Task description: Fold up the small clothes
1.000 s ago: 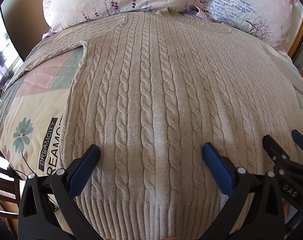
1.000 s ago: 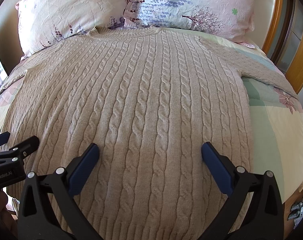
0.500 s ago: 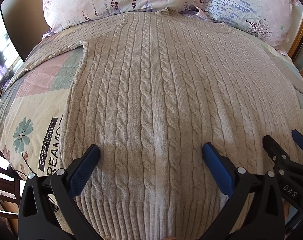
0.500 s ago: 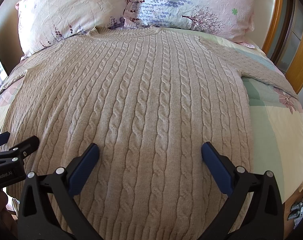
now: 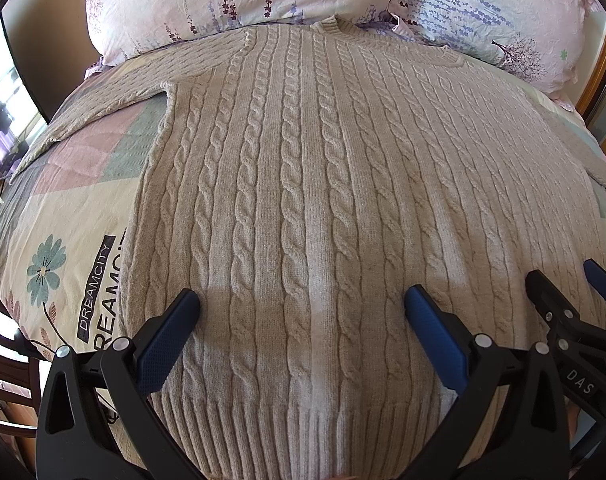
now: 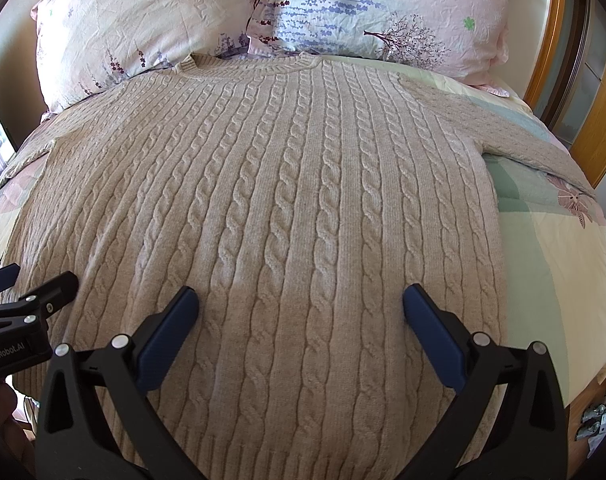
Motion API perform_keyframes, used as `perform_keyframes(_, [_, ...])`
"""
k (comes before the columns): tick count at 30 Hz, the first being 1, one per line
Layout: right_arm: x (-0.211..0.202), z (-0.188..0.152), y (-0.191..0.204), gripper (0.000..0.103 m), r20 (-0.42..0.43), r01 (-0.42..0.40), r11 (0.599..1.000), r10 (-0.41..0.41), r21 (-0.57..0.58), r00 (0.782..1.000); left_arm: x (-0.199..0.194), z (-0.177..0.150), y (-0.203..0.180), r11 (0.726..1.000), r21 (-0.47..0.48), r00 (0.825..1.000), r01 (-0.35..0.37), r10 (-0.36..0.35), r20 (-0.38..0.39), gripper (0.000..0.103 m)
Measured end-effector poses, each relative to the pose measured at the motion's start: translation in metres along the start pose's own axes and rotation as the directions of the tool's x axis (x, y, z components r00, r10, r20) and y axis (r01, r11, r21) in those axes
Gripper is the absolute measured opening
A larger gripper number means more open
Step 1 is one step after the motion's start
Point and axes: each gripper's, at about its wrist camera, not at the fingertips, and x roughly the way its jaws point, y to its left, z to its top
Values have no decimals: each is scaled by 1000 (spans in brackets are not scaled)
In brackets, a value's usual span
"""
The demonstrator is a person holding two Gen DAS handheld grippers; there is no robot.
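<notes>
Two grippers hover side by side over the lower part of a beige cable-knit sweater point(image 5: 303, 208), and neither has hold of anything. The sweater lies flat and face up on the bed point(image 5: 63, 208), its neckline point(image 6: 247, 65) touching the two floral pillows point(image 6: 151, 20) at the head end, its ribbed hem point(image 5: 303, 432) nearest the cameras. One sleeve point(image 5: 115, 92) runs out from the sweater's left shoulder across the patterned quilt; the other sleeve point(image 6: 515, 132) runs out from its right shoulder toward the wooden bed frame point(image 6: 551, 40).

Left gripper point(image 5: 301, 320) has its jaws spread wide, blue pads point(image 5: 163, 344) apart over the knit just above the hem. Right gripper point(image 6: 301, 316) is equally wide open over the same band of the sweater, just beside the left one, whose black tip shows at the edge of the right wrist view. Whether the pads touch the wool I cannot tell.

By my reading no fold has been made: the garment is merely spread out, so the work stands at its very start. The next move probably calls for each gripper to travel out to a side edge or sleeve of the sweater, pinch through the thick knit, and carry that part inward over the body. The bulky wool may slip from a shallow pinch.
</notes>
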Motion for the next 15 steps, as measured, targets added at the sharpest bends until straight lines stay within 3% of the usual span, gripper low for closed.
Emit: perform_keyframes(15, [1, -2, 0, 101, 0, 0, 1000, 0, -1, 1000, 0, 0, 0, 1000, 0, 1000, -1, 1, 1, 102])
